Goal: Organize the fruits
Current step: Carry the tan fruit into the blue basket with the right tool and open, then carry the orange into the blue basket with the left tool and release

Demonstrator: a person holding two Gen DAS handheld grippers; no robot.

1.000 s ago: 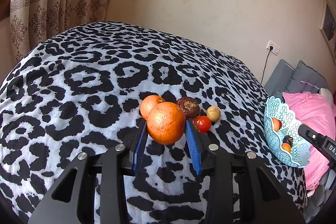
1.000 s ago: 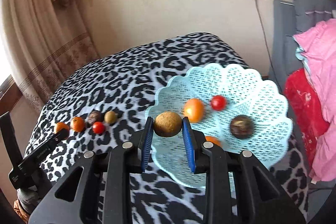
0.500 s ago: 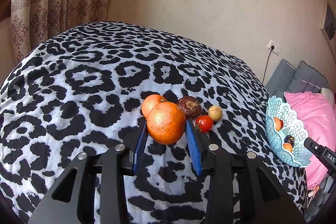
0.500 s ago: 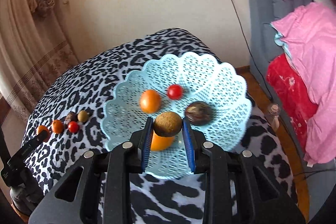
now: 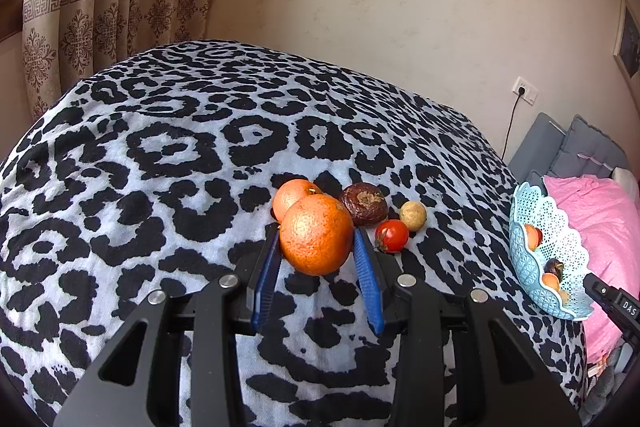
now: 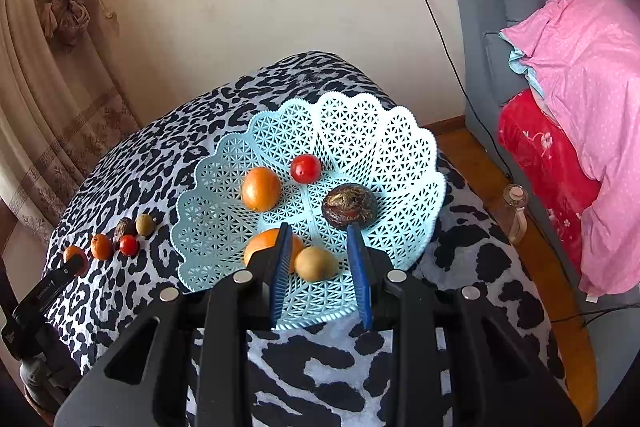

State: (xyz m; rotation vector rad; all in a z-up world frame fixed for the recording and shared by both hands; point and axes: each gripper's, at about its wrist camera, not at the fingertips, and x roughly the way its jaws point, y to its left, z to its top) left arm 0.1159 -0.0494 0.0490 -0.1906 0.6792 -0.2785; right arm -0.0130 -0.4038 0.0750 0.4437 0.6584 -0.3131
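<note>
My left gripper (image 5: 316,239) is shut on a large orange (image 5: 316,234) just above the leopard-print table. Behind it lie a smaller orange (image 5: 291,194), a dark brown fruit (image 5: 365,203), a red tomato (image 5: 392,235) and a tan round fruit (image 5: 413,215). My right gripper (image 6: 320,241) is open over the light-blue lattice basket (image 6: 360,135). A tan fruit (image 6: 316,263) lies loose in the basket between its blue fingers (image 6: 282,259). The basket also holds two oranges (image 6: 261,188), a tomato (image 6: 305,168) and a dark brown fruit (image 6: 349,206).
The basket (image 5: 568,251) stands at the table's right edge. A grey sofa (image 6: 480,39) with pink bedding (image 6: 580,75) is to the right. A small bottle (image 6: 516,213) stands on the floor. A curtain (image 5: 100,7) hangs at the back left.
My right gripper has opened and let the tan fruit go into the basket. The left gripper with the large orange has barely moved.
</note>
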